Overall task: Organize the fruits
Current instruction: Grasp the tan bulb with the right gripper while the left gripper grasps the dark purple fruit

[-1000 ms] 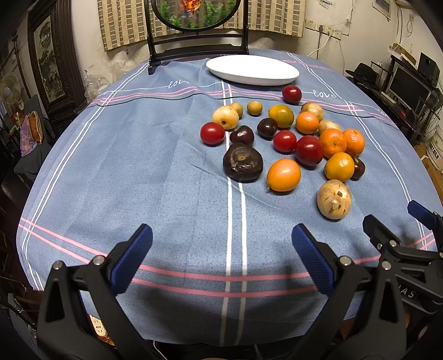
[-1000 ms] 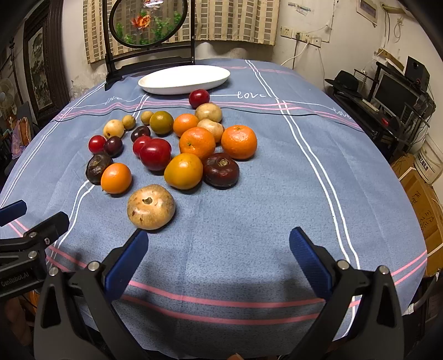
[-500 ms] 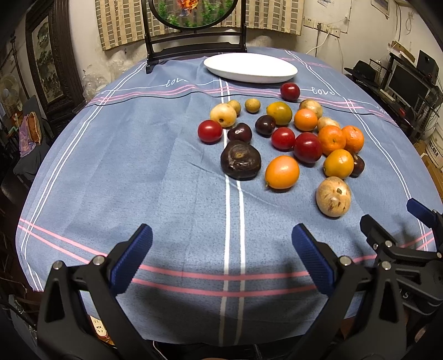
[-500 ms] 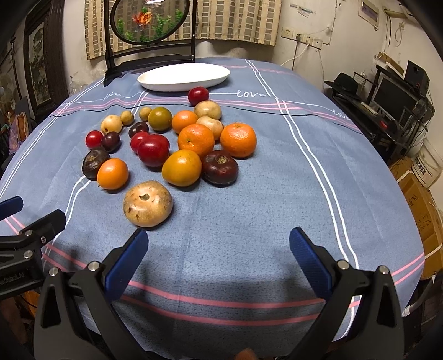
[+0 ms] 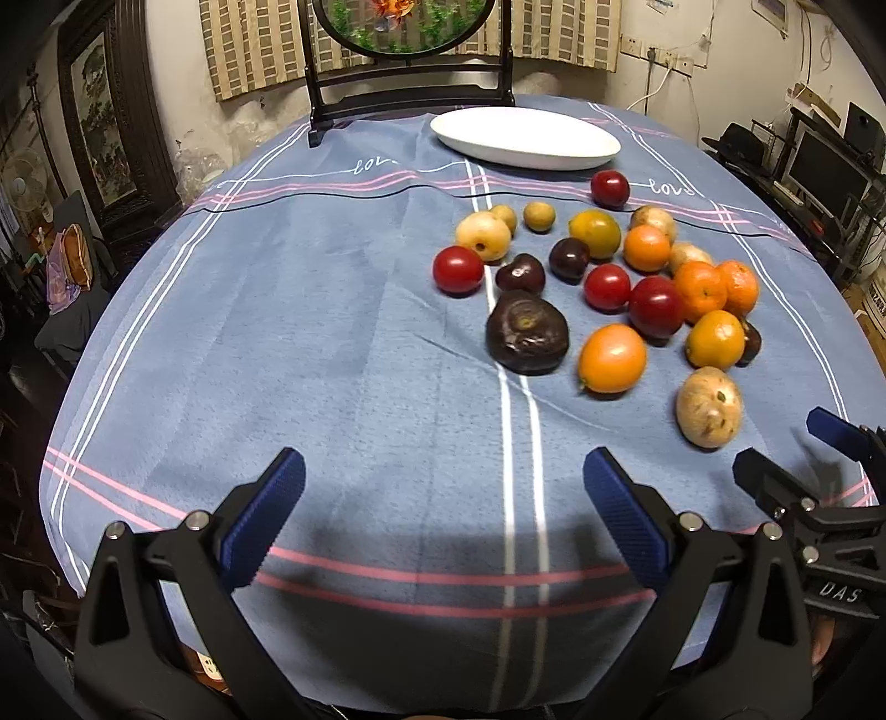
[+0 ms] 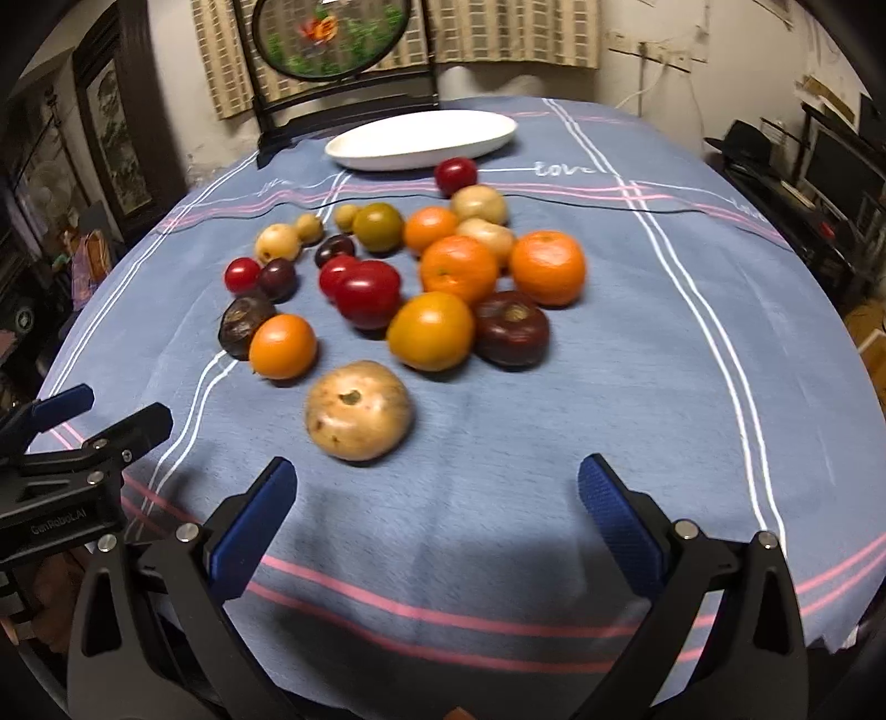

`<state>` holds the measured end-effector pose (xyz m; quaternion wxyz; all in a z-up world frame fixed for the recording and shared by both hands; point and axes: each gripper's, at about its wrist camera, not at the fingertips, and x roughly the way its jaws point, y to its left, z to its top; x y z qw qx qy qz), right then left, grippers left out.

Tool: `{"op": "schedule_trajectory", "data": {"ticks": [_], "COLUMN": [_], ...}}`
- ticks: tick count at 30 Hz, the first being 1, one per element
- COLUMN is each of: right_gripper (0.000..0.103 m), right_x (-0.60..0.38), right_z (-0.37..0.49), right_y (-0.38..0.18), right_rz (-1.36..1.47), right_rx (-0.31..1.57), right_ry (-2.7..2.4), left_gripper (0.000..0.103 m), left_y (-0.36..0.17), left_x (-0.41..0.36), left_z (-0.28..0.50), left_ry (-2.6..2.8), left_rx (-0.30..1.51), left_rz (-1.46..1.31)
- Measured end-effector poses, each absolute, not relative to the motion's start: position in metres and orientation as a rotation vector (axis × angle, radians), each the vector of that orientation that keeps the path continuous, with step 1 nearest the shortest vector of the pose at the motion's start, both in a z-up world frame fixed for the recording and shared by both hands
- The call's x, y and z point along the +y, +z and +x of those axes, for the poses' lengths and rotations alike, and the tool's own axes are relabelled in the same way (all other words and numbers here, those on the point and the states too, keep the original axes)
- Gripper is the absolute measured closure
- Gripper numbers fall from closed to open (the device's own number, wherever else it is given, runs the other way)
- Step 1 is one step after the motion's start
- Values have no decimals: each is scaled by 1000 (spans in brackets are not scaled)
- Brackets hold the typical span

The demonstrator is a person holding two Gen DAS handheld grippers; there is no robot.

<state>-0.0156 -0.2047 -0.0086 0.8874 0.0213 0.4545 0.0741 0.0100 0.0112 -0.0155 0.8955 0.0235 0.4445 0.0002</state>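
Observation:
Several fruits lie in a loose cluster on the blue tablecloth (image 5: 310,332): red, orange, dark purple and tan ones. A white oval plate (image 5: 523,138) stands empty beyond them; it also shows in the right wrist view (image 6: 421,138). My left gripper (image 5: 443,498) is open and empty, near the front edge, left of the cluster. A dark purple fruit (image 5: 526,332) lies ahead of it. My right gripper (image 6: 434,507) is open and empty, just short of a tan fruit (image 6: 359,410). An orange fruit (image 6: 432,331) and a dark fruit (image 6: 512,329) lie behind it.
A dark wooden stand with a round decorative panel (image 5: 404,33) stands at the table's far edge behind the plate. Furniture and a monitor (image 5: 825,166) are off to the right. The cloth left of the fruits is bare.
Both grippers have moved forward toward the fruits. The right gripper has come closer to the tan fruit. Both stay open.

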Motion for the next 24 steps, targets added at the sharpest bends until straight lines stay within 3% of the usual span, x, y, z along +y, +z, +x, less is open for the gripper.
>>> {"op": "schedule_trajectory", "data": {"ticks": [7,14,16,17,24], "right_gripper": [8,35,45,56,57], "right_x": [-181,-169,-168,-168,-181], "right_z": [-1,15,16,16,14], "right_y": [-13,-23,-23,-23,-20], "right_rz": [-20,-20,-35,-39,26], "right_rx": [962,1001,994,987,969], "right_ry": [216,243,240,239,283], "left_gripper": [2,2,2,2,2], "left_y": [-15,-21,-23,-23,-17], "left_x": [40,48,46,45,31], "left_z": [24,34,36,36,36], "left_ry": [58,54,42,37,-35], "left_rx": [920,943,947,948,918], "left_rz": [14,11,15,19,39]}}
